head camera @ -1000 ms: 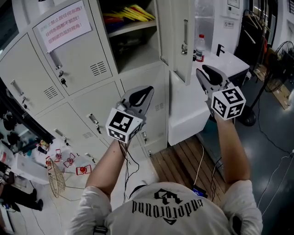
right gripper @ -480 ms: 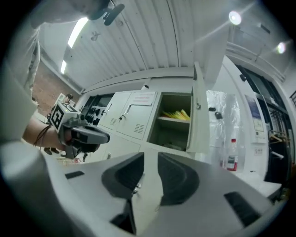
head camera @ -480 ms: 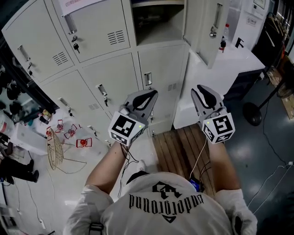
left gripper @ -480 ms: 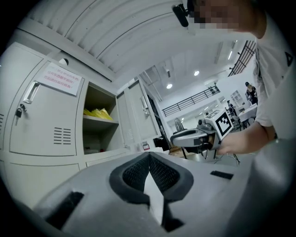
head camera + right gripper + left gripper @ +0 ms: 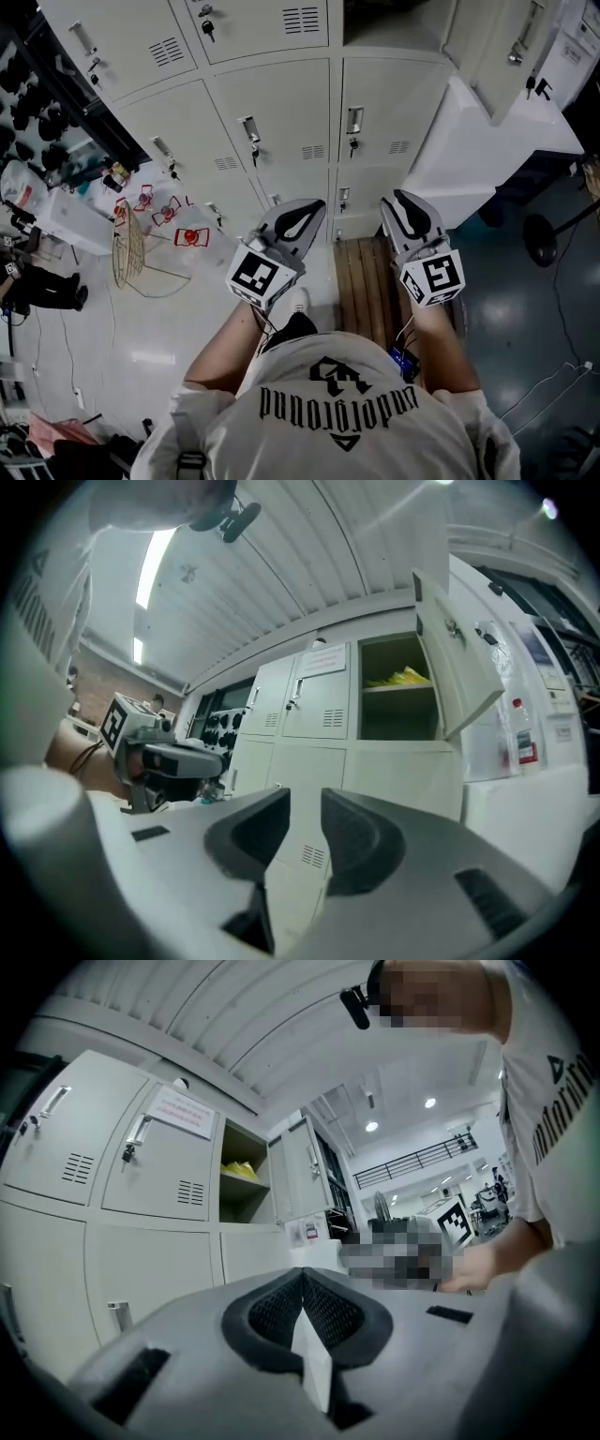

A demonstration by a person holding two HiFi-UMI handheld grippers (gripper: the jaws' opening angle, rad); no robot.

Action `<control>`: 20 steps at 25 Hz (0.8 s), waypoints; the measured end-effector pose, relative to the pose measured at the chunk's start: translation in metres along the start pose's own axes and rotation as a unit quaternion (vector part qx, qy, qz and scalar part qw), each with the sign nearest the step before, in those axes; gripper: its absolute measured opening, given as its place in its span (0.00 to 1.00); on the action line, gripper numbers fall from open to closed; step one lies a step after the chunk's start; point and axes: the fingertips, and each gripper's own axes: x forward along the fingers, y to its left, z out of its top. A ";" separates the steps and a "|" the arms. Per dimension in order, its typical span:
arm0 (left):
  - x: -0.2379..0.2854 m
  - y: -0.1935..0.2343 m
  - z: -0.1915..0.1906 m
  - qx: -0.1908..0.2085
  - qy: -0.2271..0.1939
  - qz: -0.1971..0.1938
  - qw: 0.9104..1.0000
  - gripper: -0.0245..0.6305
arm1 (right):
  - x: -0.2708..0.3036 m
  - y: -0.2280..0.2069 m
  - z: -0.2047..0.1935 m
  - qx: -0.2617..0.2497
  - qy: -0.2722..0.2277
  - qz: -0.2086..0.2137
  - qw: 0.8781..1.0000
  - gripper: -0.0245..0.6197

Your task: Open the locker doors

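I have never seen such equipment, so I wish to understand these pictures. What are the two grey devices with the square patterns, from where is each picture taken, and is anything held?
No robot is here: a person holds a two-jaw tool in each hand. The left gripper and the right gripper each carry a cube with square markers, which is a part of the tool. The head view comes from a camera on the person's head, looking steeply down at grey lockers and a wooden platform on the floor. The two gripper views come from cameras riding on the grippers, looking along their jaws. The left jaws are together, with nothing between them. The right jaws stand slightly apart, have just been opening, and are empty. One upper locker stands open with yellow things inside.
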 end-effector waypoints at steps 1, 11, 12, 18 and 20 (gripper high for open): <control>-0.006 0.004 -0.002 -0.002 0.001 0.007 1.000 0.05 | 0.005 0.005 0.000 0.002 -0.001 0.006 1.000 0.21; -0.064 0.056 -0.016 -0.015 0.000 0.064 0.998 0.05 | 0.058 0.064 -0.002 0.019 0.000 0.063 0.998 0.21; -0.069 0.064 -0.017 -0.018 -0.001 0.067 0.998 0.05 | 0.065 0.070 -0.002 0.019 0.002 0.066 0.998 0.22; -0.097 0.122 -0.020 -0.022 -0.004 0.076 0.997 0.05 | 0.119 0.102 -0.003 0.020 0.009 0.081 0.997 0.22; -0.107 0.142 -0.024 -0.026 -0.004 0.074 0.997 0.05 | 0.138 0.115 -0.005 0.023 0.012 0.082 0.996 0.22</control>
